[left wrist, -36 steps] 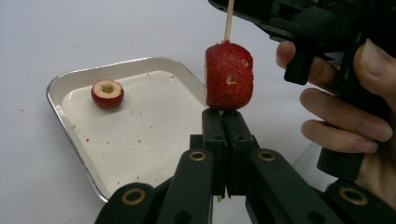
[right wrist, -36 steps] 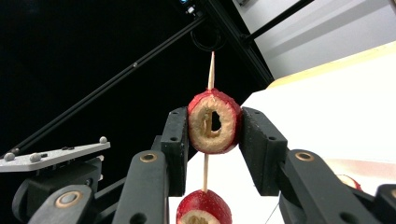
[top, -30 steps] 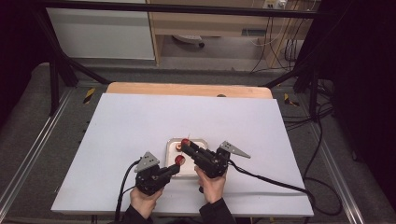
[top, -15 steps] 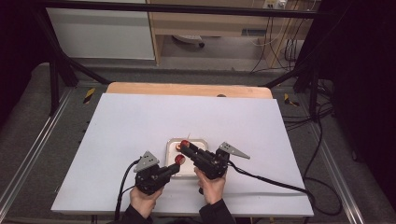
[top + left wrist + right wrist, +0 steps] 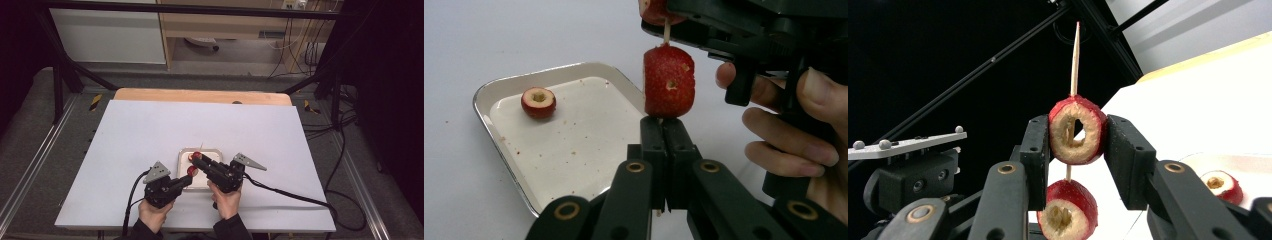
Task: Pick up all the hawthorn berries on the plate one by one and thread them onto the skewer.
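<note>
Threading cored hawthorn fruits onto a skewer, one hand feeding the other

Nearest me, my left gripper has its jaws pressed together on the bottom end of the bamboo skewer, holding the stick upright so it cannot wobble; a lower hawthorn already sits on it just above those jaws. My right gripper has its jaws clamped on the sides of an upper hawthorn, cored hole on the stick, so I judge I can slide it down toward the first. The bare tip pokes up beyond. Farther off, one loose hawthorn waits in the steel tray on the white counter.
</note>
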Available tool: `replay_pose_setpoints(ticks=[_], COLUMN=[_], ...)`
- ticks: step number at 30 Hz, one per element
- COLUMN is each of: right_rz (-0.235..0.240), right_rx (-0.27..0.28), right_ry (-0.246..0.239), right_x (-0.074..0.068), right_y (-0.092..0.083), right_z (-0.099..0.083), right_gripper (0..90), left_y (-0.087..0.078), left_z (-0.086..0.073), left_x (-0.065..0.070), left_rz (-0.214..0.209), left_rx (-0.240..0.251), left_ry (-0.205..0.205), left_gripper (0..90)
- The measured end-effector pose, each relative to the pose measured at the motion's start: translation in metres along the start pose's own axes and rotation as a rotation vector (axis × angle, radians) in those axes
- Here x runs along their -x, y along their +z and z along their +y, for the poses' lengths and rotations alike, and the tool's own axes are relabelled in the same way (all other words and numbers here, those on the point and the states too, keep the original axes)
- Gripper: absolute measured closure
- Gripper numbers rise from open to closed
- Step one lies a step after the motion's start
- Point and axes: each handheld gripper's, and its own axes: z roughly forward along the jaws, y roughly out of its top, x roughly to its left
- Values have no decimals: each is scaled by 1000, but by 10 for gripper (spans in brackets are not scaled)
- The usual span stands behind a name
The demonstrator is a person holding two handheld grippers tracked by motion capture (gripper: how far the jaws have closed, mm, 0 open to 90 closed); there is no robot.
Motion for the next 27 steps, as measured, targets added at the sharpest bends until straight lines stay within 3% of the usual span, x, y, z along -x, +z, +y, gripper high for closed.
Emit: replay_pose_setpoints(ticks=[11,14,15,18,20,21,22,23,25,27], right_rz=[-3,-1,6,0,-1,-1,-13,-31,-31,-41], right_rx=[-15,-19,-39,-21,-20,-28,-44,-57,-71,-59], right_ry=[2,4,7,-6,-39,-42,-51,-55,-58,-95], right_x=[0,1,1,-2,-8,-9,-9,-9,-8,-10], right_y=[0,1,1,2,6,8,9,11,9,6], right_z=[-3,-5,-5,-5,-1,0,1,1,4,8], right_gripper=[639,638,638,636,628,608,491,434,422,371], left_y=[1,0,0,-2,-6,-7,-8,-9,-10,-11], left_z=[0,0,2,0,2,3,3,4,4,3], left_x=[-1,-1,-2,-2,-4,-6,-8,-10,-12,-13], left_rz=[-6,-8,-7,-17,-19,-23,-25,-28,-30,-29], left_rx=[-12,6,-12,45,46,52,56,53,50,45], left_ry=[-4,-4,-4,5,-2,-15,-21,-19,-10,5], left_gripper=[889,889,889,889,889,888,888,888,888,887])
